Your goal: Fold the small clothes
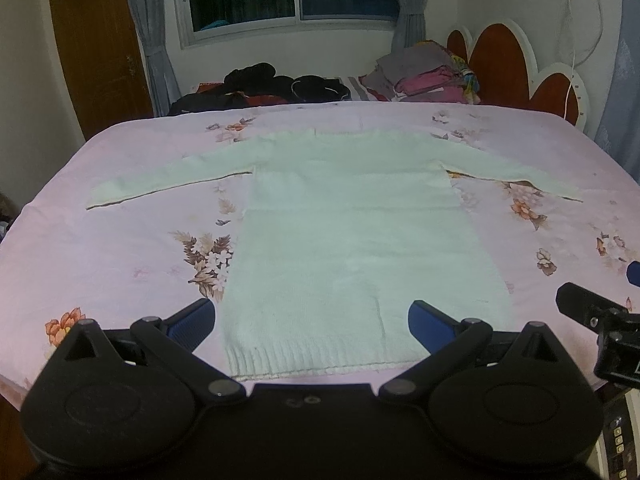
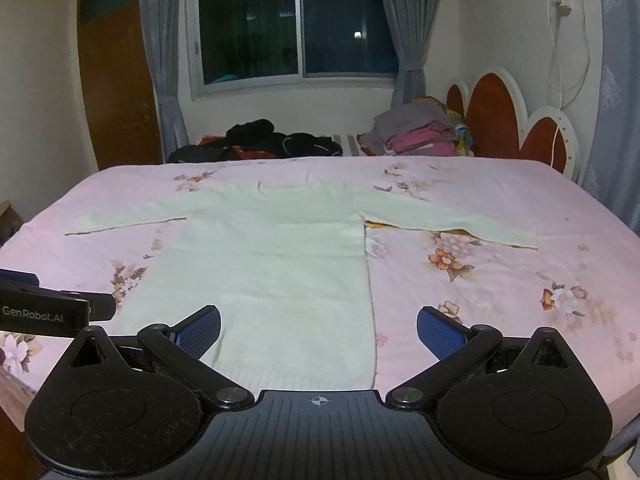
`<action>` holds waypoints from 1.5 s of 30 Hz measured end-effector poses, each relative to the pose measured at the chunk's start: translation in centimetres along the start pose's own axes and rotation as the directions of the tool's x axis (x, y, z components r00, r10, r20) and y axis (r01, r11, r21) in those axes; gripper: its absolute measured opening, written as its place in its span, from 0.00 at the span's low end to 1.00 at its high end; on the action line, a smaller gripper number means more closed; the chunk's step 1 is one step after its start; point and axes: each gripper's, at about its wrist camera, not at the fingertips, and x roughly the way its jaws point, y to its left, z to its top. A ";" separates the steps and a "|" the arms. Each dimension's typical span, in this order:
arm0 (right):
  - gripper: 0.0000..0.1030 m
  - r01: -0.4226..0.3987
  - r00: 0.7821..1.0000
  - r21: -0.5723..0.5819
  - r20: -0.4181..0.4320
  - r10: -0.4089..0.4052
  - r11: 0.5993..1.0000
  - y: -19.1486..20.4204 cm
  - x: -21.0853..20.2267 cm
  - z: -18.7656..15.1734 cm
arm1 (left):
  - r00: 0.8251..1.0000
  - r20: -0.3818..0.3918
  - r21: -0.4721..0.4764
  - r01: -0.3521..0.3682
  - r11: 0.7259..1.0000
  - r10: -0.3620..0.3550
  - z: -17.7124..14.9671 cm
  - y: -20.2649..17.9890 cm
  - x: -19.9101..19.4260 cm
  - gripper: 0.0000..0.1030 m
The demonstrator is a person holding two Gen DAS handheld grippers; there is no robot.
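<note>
A pale cream knitted sweater (image 1: 352, 232) lies flat on the pink floral bedsheet (image 1: 120, 248), both sleeves spread out sideways and its ribbed hem toward me. It also shows in the right wrist view (image 2: 272, 264). My left gripper (image 1: 312, 320) is open and empty, hovering over the hem, its blue pads on either side of the sweater's lower edge. My right gripper (image 2: 318, 330) is open and empty above the sweater's lower right corner. The right gripper's body shows at the right edge of the left wrist view (image 1: 600, 320).
Dark clothes (image 1: 264, 88) are piled at the far side of the bed. A stack of folded grey and pink clothes (image 1: 424, 76) sits by the red and white headboard (image 1: 516, 60). A window with grey curtains is behind, a wooden door on the left.
</note>
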 end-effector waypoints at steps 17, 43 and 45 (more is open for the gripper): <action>1.00 0.048 0.999 0.052 -0.027 -0.047 0.997 0.6 7.6 3.4 | 0.998 -0.042 0.007 0.055 0.998 -0.054 5.3 3.8 8.6 1.00; 1.00 0.140 0.990 0.165 -0.020 -0.139 0.976 -1.6 18.2 9.6 | 0.993 -0.070 0.012 0.100 0.995 -0.098 12.9 6.6 20.1 1.00; 1.00 0.133 0.991 0.175 -0.021 -0.132 0.975 -2.8 18.9 10.0 | 0.994 -0.071 0.010 0.084 0.996 -0.083 13.2 6.2 20.7 1.00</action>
